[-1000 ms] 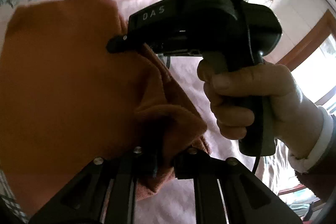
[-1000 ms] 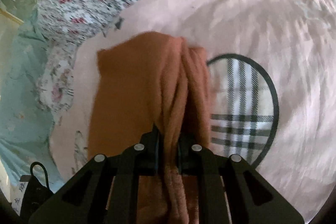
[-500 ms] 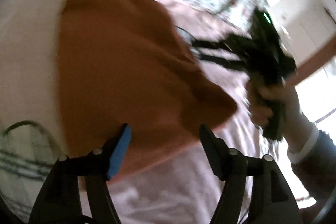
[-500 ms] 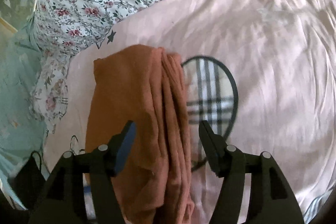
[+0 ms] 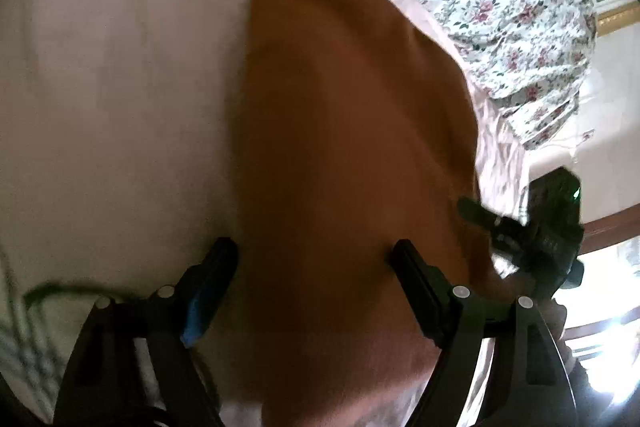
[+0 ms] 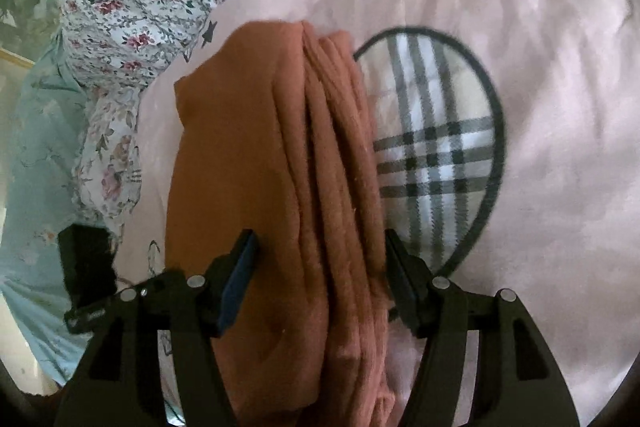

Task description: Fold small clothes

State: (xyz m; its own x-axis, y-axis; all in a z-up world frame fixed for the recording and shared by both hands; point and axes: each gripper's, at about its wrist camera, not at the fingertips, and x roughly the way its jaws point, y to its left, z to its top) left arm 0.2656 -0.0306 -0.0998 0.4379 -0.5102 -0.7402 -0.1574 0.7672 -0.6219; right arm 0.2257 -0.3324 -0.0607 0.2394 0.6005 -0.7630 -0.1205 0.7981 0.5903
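the pale pink cotton bedsheet carries the rust-orange knit garment, folded into a long stack lying from 11 to 6 o'clock, its layered edges beside the checked oval print at 3 o'clock. this fold looks finished; next calls for a fresh grip for a cross fold. the left gripper and right gripper have jaws apart, holding nothing. no legible writing.

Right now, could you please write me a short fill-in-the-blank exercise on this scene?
1. The garment is ____ in colour.
2. The sheet under it is ____.
3. The jaws of the right hand-held gripper are ____.
4. The oval patch has a ____ pattern.

Missing words: orange; pink; open; plaid
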